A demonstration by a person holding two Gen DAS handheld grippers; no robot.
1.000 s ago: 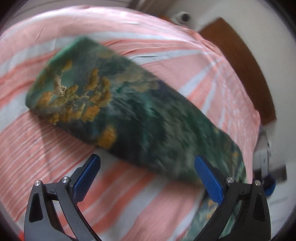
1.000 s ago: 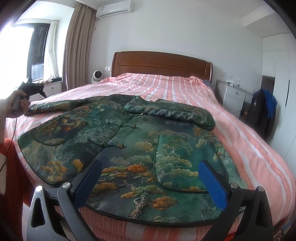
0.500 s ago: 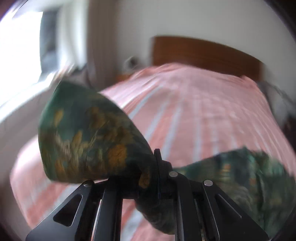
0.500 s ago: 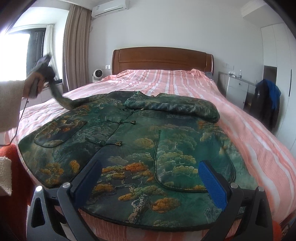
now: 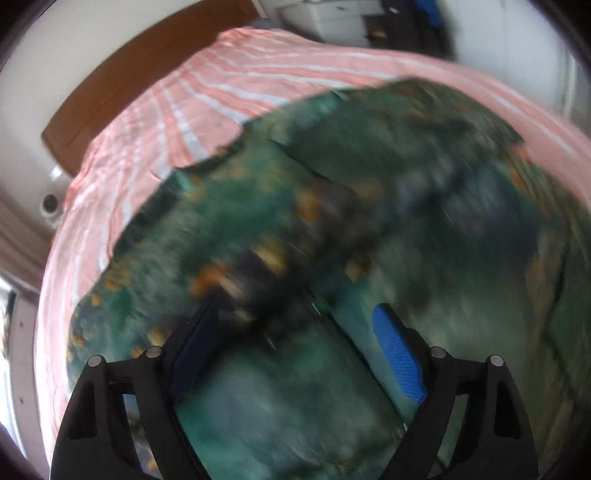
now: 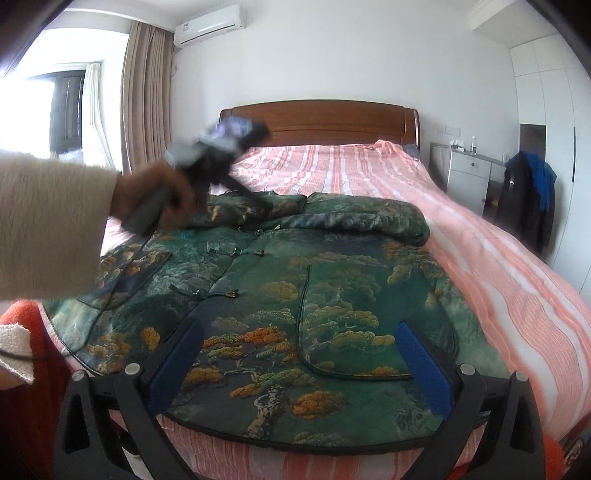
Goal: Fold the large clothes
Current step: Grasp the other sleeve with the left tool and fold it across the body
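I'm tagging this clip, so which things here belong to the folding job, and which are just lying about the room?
Job:
green patterned jacket, spread flat
both sleeves, lying across its top
left tongs, open above it
right tongs, open at the hem
striped bed

Lying about:
dark clothes on a chair
grey cabinet
small white fan
air conditioner

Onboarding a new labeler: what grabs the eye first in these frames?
The big green jacket with orange-gold pine print, spread front-up across the foot of the pink striped bed, both sleeves folded in over the chest. Next, the blurred left gripper over the collar area, fingers apart. The right gripper hangs open at the hem.
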